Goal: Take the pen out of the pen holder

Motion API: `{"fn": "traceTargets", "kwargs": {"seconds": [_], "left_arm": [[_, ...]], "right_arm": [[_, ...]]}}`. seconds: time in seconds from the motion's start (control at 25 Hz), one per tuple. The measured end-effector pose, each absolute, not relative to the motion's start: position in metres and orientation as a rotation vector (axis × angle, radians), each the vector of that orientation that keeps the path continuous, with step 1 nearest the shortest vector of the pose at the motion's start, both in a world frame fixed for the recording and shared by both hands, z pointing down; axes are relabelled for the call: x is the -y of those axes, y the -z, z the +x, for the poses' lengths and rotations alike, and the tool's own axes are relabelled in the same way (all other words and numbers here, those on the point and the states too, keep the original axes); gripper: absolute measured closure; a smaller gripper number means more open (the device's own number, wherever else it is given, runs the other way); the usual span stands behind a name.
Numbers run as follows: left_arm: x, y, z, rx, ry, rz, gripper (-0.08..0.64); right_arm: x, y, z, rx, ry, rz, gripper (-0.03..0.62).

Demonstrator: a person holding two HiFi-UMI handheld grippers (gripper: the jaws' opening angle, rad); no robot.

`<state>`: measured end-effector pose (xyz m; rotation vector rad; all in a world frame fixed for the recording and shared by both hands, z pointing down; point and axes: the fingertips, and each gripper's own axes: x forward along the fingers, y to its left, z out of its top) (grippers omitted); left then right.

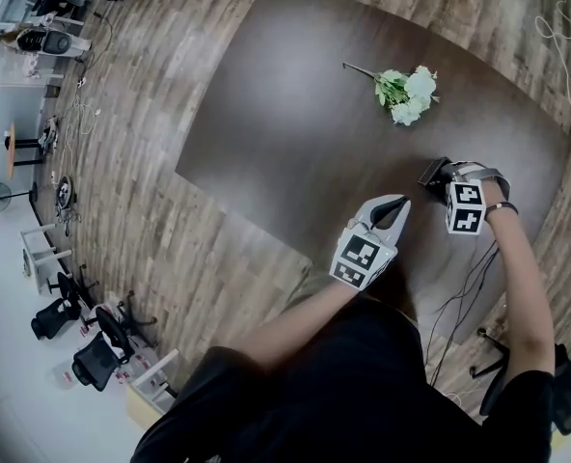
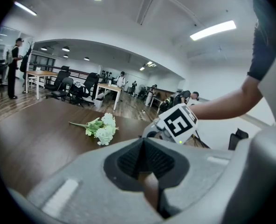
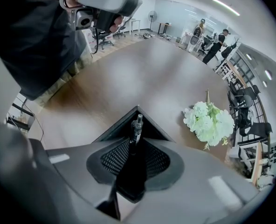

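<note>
I hold the right claw pointing steeply down over the dark pen holder on the tabletop. An approach from above lets the pen slide straight out along its own length. The pen stands upright in the holder with its top between my pads. The claw is narrow, with the pads against the barrel as far as I can judge. The left claw hangs just beside, closed on nothing — out of the way, yet near enough to steady the holder if it tips.
</note>
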<state>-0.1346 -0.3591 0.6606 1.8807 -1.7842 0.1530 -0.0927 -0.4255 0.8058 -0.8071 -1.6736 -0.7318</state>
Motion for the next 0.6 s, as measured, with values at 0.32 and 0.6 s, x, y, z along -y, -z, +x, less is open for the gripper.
{"fn": "traceTargets", "kwargs": {"seconds": [0.32, 0.6], "left_arm": [[0.351, -0.663, -0.147, 1.782, -0.138, 1.876, 0.557], [0.339, -0.658, -0.162, 1.779, -0.136, 1.898, 0.557]], "right_arm": [[0.424, -0.809, -0.099, 1.649, 0.793, -0.81, 0.534], [0.419, -0.806, -0.108, 1.664, 0.748, -0.799, 0.535]]}}
